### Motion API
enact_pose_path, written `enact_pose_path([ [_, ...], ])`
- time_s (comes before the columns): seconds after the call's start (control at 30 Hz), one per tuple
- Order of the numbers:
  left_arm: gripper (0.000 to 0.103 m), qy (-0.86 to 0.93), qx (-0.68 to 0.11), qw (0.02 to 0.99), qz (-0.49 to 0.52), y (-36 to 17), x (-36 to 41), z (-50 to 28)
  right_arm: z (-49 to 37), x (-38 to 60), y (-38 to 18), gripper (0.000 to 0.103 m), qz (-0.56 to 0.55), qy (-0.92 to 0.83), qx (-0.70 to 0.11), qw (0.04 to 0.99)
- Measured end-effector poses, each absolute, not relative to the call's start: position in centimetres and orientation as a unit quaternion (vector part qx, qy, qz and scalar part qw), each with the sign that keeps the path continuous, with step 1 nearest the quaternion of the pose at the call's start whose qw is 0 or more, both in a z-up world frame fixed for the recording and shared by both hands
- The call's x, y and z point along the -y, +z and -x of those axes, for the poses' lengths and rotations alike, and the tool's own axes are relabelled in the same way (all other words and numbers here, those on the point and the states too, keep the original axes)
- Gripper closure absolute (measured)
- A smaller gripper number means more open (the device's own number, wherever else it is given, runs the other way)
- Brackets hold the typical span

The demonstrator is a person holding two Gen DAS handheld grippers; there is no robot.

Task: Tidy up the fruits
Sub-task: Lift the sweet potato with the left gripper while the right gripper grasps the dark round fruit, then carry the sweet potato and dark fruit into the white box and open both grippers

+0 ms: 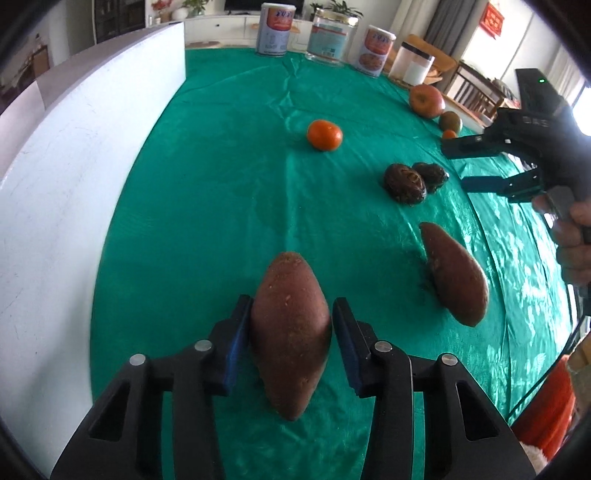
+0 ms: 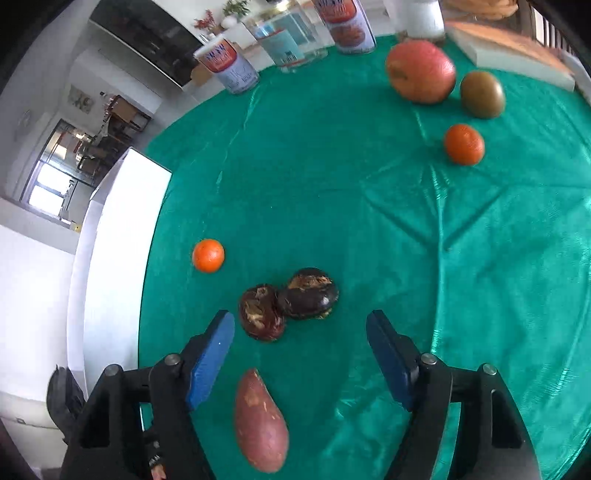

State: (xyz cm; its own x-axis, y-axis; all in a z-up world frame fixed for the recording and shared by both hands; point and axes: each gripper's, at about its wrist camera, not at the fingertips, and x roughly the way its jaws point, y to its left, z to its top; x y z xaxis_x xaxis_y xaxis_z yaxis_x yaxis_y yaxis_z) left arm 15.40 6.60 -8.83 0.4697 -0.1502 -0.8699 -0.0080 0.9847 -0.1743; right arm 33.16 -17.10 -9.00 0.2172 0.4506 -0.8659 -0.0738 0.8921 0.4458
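Observation:
My left gripper [image 1: 291, 314] is shut on a reddish-brown sweet potato [image 1: 291, 332] and holds it over the green tablecloth [image 1: 229, 192]. A second sweet potato [image 1: 456, 275] lies to its right; it also shows in the right wrist view [image 2: 260, 421]. Two dark brown fruits [image 1: 413, 181] lie touching beyond it, and show in the right wrist view [image 2: 288, 301]. My right gripper [image 2: 301, 325] is open and empty, above the cloth just short of the dark fruits; it shows in the left wrist view [image 1: 458, 166]. A tangerine [image 1: 325, 134] lies mid-table.
An apple [image 2: 421, 70], a green-brown kiwi-like fruit [image 2: 482, 94] and another tangerine [image 2: 464, 144] lie at the far right. Two cans [image 1: 275, 29], a glass jar [image 1: 330, 37] and a white container [image 1: 412, 62] stand along the far edge. A white board [image 1: 74, 184] borders the left side.

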Motion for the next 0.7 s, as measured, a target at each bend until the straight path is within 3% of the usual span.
enact_pose_path([
  [0.1,0.061,-0.041,-0.513,0.853,0.085,-8.9,-6.8,-15.2,-34.1,15.6,-10.1,0.035,-0.146,0.168,-0.613,0.758],
  [0.17,0.061,-0.042,-0.511,0.854,0.085,-9.0,-6.8,-15.2,-34.2,14.9,-10.6,0.047,-0.125,0.153,-0.616,0.762],
  [0.2,0.061,-0.043,-0.511,0.854,0.085,-9.0,-6.8,-15.3,-34.1,14.6,-10.5,0.060,-0.108,0.147,-0.616,0.766],
  [0.23,0.062,-0.044,-0.510,0.854,0.089,-9.1,-6.9,-15.3,-34.1,14.6,-10.6,0.062,-0.112,0.149,-0.620,0.762],
  [0.47,0.062,-0.049,-0.496,0.853,0.159,-7.2,-8.4,-14.5,-32.5,16.3,-8.0,0.062,-0.110,0.142,-0.598,0.781],
  [0.7,0.062,-0.078,-0.422,0.859,0.279,2.6,-14.5,-9.0,-26.7,7.6,2.6,0.062,-0.057,0.300,-0.540,0.785],
])
